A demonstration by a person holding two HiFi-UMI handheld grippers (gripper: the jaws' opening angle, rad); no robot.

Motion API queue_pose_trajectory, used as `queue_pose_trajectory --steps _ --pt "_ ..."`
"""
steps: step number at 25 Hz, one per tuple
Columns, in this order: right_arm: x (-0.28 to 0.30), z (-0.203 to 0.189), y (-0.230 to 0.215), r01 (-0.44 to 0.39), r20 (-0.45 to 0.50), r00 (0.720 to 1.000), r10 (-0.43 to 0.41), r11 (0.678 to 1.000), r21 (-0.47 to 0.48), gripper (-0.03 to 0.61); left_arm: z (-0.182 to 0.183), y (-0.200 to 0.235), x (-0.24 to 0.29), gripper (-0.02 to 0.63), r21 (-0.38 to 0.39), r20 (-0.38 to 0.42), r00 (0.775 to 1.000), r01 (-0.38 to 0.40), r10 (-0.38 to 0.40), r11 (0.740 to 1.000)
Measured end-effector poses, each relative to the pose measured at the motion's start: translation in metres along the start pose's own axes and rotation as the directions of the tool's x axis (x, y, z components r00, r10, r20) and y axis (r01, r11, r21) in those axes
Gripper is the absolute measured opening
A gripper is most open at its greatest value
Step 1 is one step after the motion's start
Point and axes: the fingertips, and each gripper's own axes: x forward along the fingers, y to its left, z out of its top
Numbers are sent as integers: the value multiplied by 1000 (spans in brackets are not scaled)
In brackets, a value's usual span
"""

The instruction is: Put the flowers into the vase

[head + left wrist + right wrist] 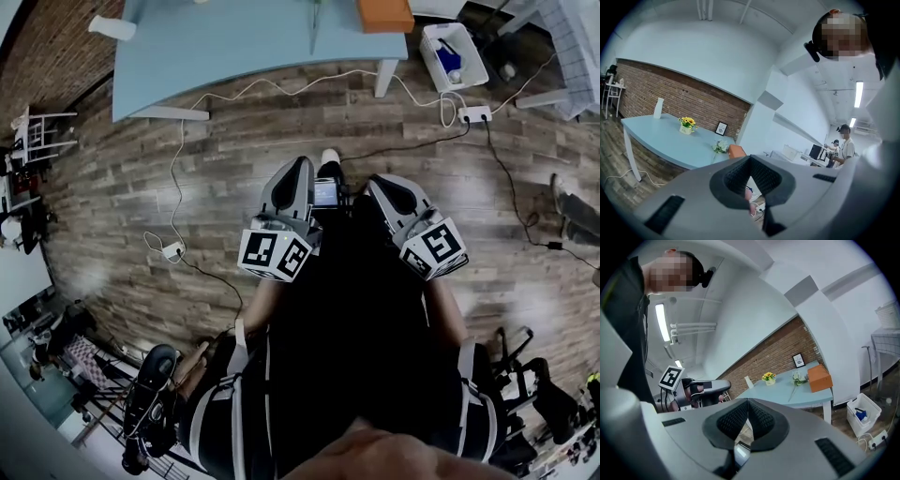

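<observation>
The person's dark-clad body fills the bottom of the head view. Just ahead of it the left gripper and the right gripper are held side by side over the wooden floor, each with its jaws pressed together and nothing between them. Well ahead stands the blue table, where the white flowers lie flat just beside an orange box, a pot of yellow flowers sits further along, and the tall white vase stands upright near the far end, well apart from the white flowers.
</observation>
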Motion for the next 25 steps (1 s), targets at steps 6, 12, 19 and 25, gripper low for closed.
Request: queue_pose_trajectory --steps 6,12,19,25 --pt "42 12 -23 40 -58 997 -41 999 -8 20 24 38 33 18 -38 18 1000 -4 5 999" --pt "100 39 -40 79 -65 995 -81 996 -42 20 54 87 60 18 -52 58 998 -1 4 999" --pt "154 57 -61 178 -60 982 -178 984 -20 20 83 156 74 18 -92 57 998 -6 11 996" --pt "160 61 -80 262 -55 964 -261 965 11 20 79 186 89 18 -111 10 1000 -18 20 994"
